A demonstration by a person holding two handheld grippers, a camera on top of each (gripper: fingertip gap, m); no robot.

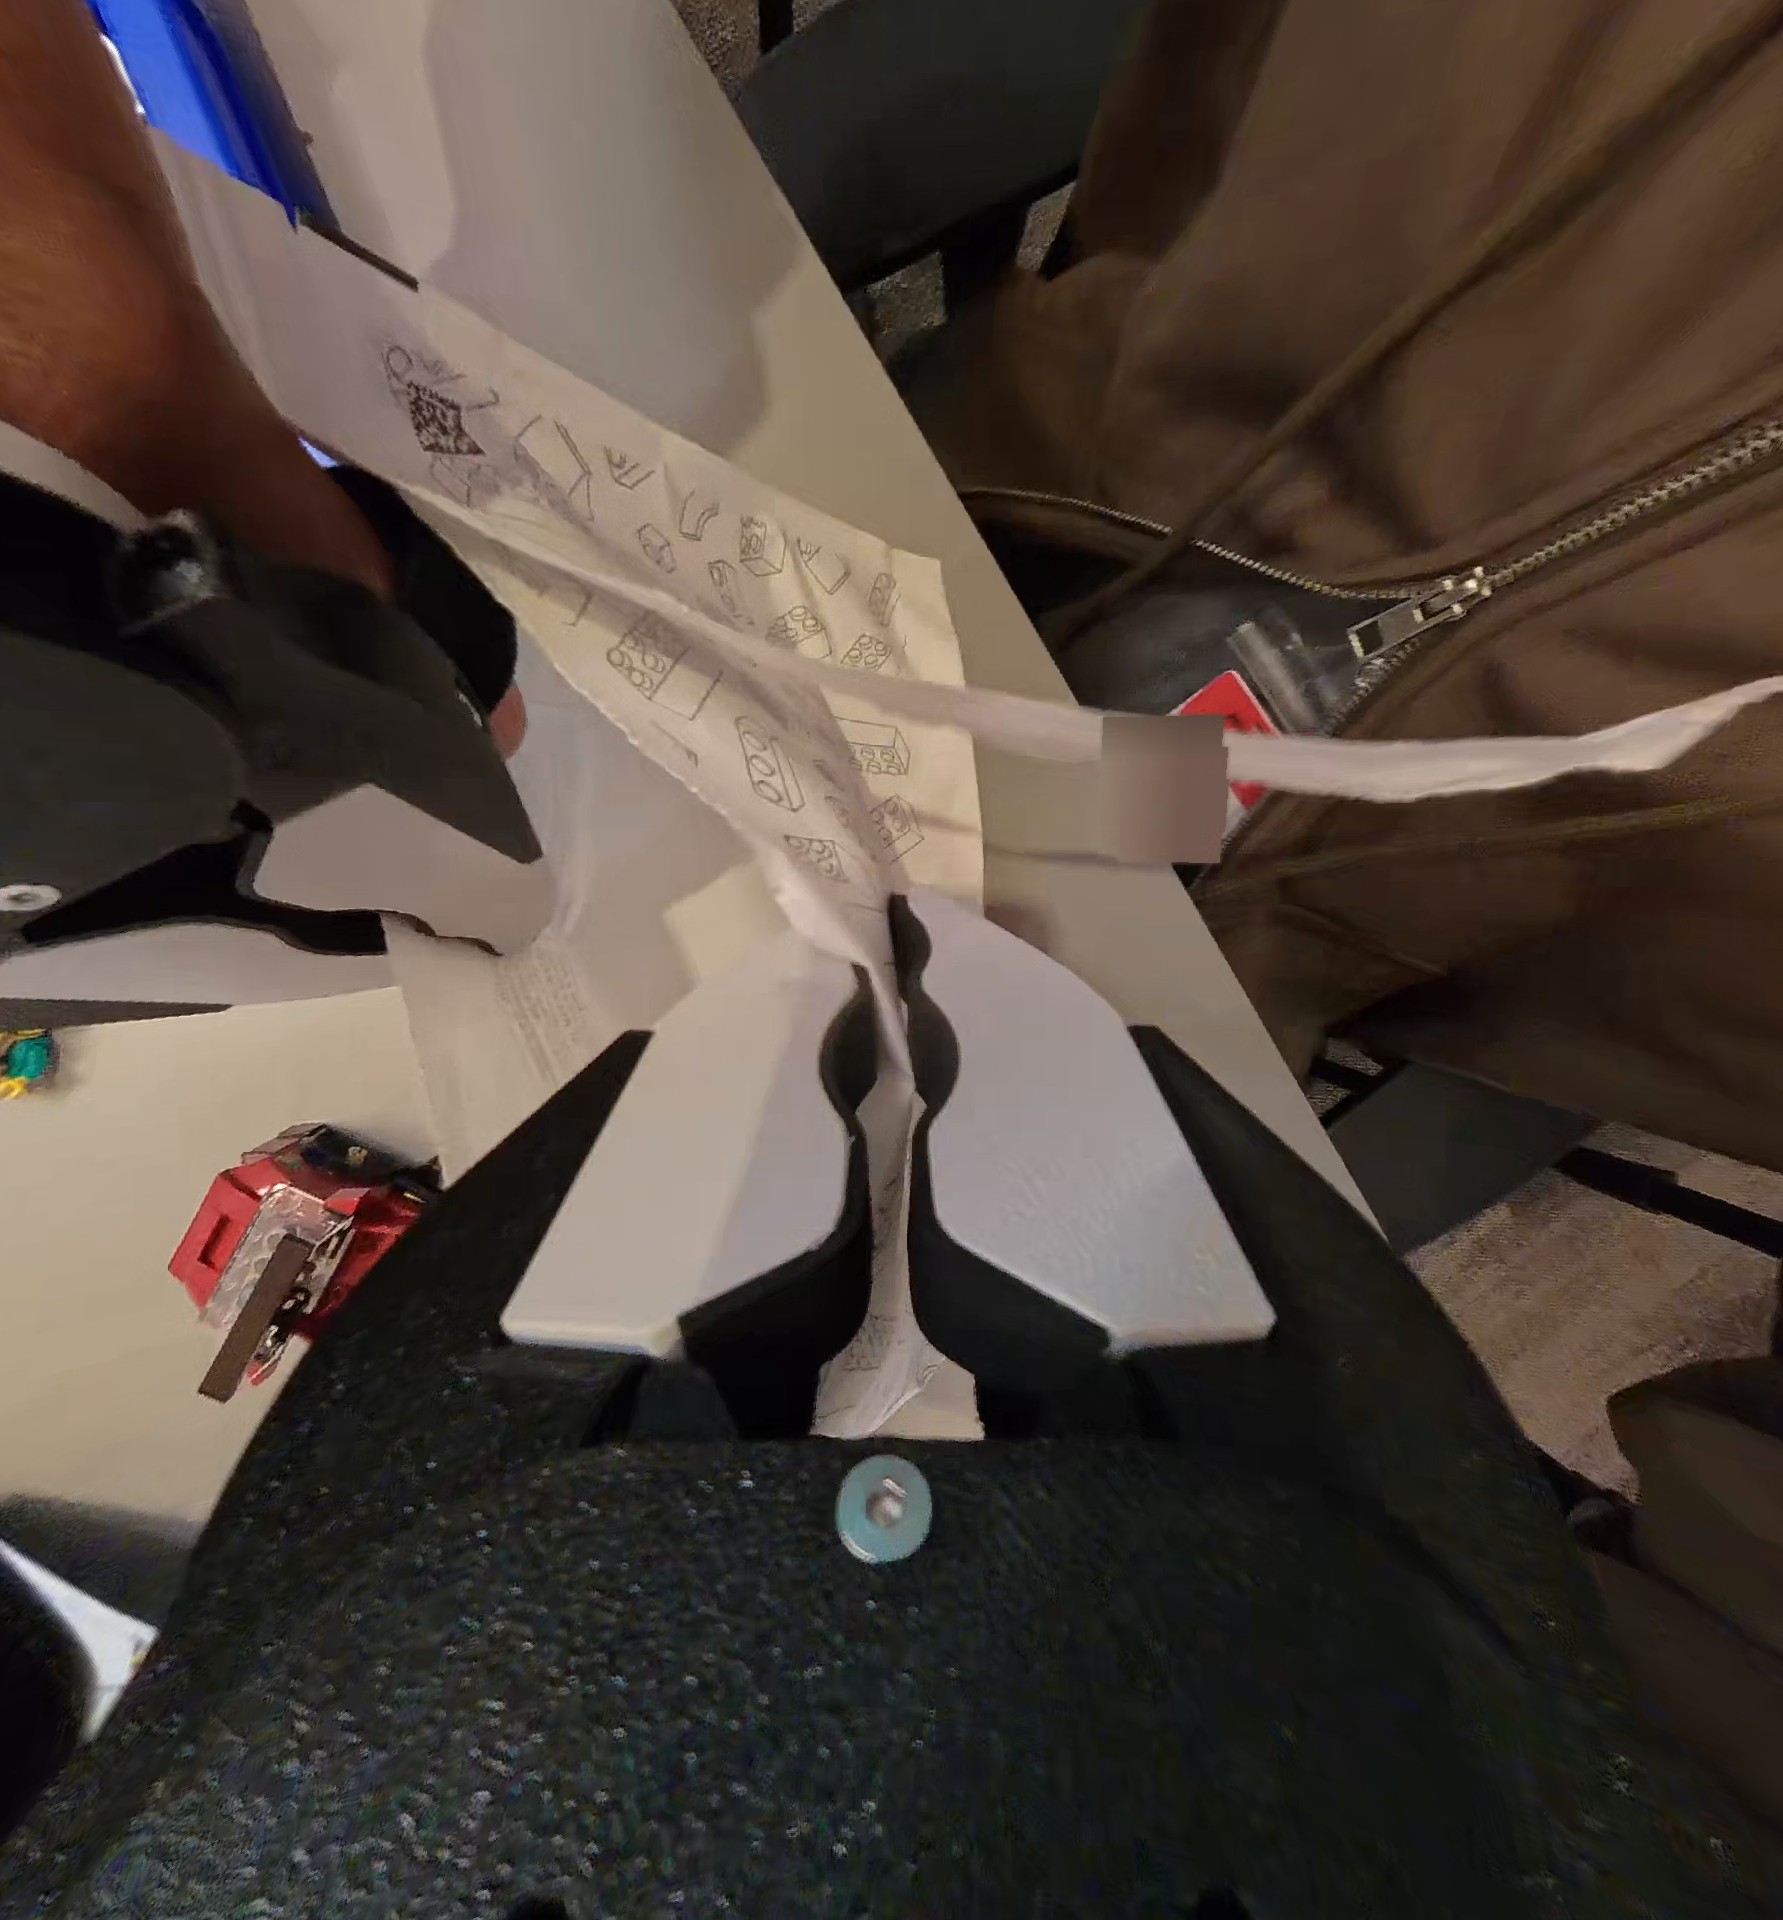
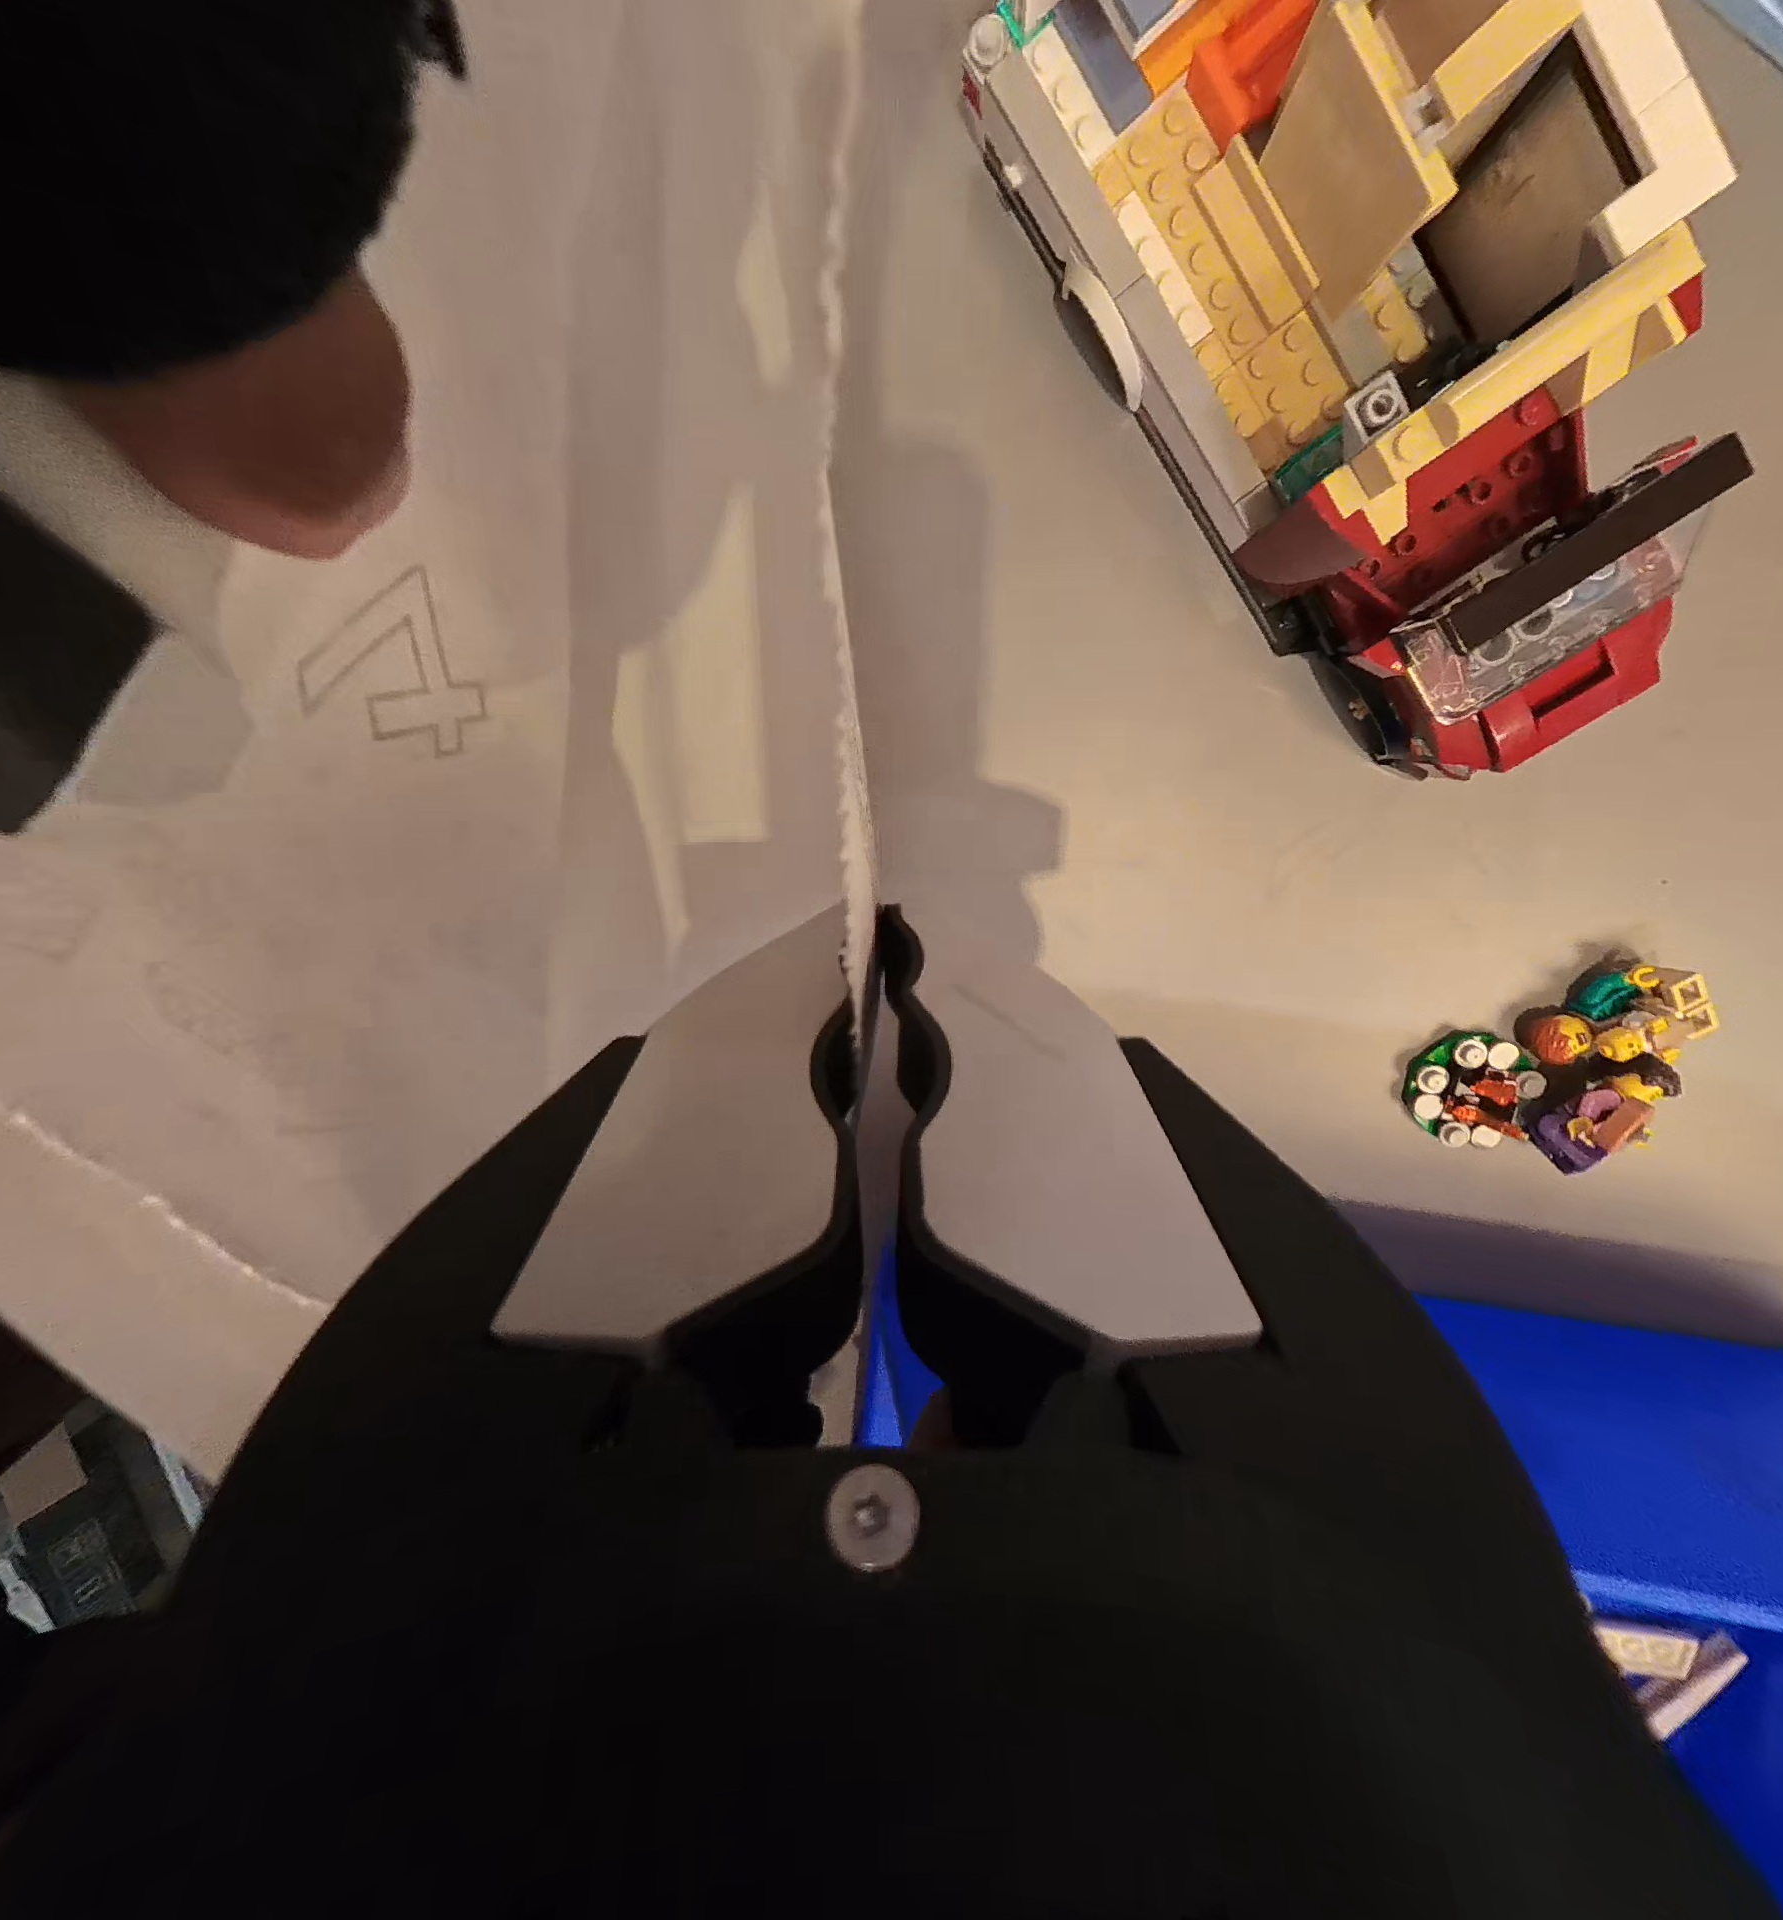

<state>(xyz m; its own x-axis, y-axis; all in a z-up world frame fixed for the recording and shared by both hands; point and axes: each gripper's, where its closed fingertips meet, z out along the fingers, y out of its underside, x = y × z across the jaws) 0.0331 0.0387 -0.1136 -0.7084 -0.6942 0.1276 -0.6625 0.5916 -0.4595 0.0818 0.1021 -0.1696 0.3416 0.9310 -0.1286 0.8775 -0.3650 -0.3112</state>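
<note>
Centre of both wrist views: left gripper [image 1: 892, 966] and right gripper [image 2: 876, 966] each pinching white printed paper bag [image 1: 762, 665], torn edge showing; brick-built vehicle [image 2: 1386, 395] lying upper right, minifigures [image 2: 1562, 1070] nearby.

The white paper bag printed with grey line drawings of bricks [image 1: 762, 644] hangs crumpled in the centre of the left wrist frame, above the pale table. Its torn top edge is ragged; one torn strip runs out toward the right edge. In the right wrist frame its ragged edge [image 2: 845, 582] stands vertical, centre-left.
</note>
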